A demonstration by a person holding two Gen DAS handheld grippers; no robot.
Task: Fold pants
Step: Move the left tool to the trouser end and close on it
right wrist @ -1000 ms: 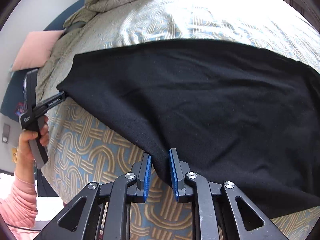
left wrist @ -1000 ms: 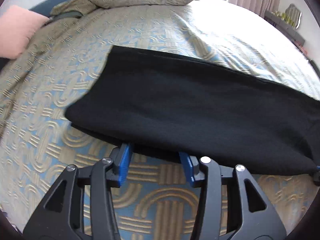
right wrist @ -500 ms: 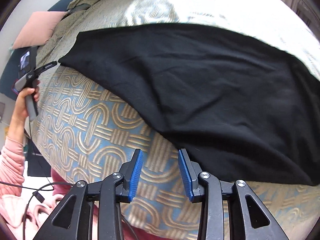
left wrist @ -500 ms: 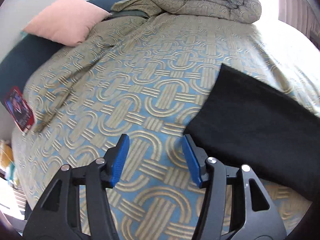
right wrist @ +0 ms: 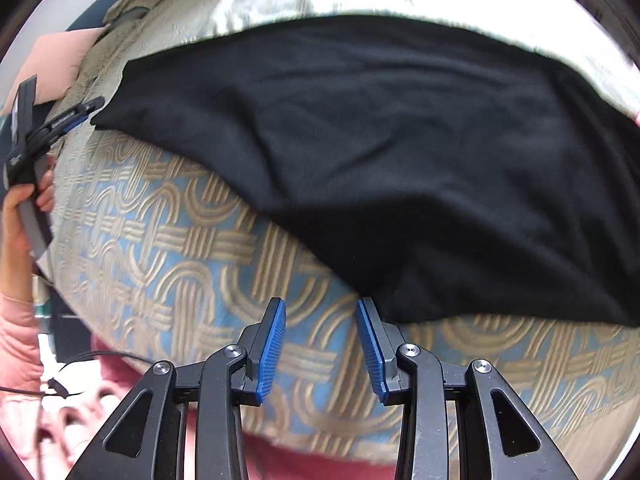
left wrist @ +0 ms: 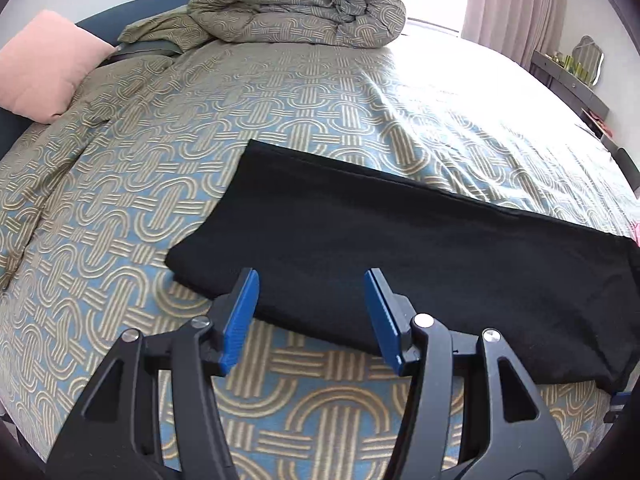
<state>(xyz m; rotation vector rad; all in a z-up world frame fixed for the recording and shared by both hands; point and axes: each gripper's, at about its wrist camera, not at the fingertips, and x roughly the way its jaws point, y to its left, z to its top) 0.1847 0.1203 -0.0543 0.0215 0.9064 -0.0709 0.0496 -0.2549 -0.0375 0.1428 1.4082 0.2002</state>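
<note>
The black pants lie flat on the patterned bedspread, folded into a long band that runs off to the right. The left gripper hangs over the band's near-left end, fingers about halfway apart with nothing clamped; the cloth edge runs behind the blue pads, but they aren't pressing on it. The right gripper sits just off the near edge of the pants, jaws parted a bit less than the left's and empty, only bedspread between the pads, though the right pad's tip looks almost at the hem. A second ago both grippers had the fabric edge between their pads, the right one pinched nearly shut on it, so both have let go and opened since. Half a second back the left was swung off toward the pillow side, and it's back over the cloth. Room-wise, there's lots of bare bed left of and beyond the pants, a bunched duvet and a pink pillow up at the head, and the bed's near edge right under the grippers. In the right view the left hand holds its gripper by the pants' far-left corner.
</note>
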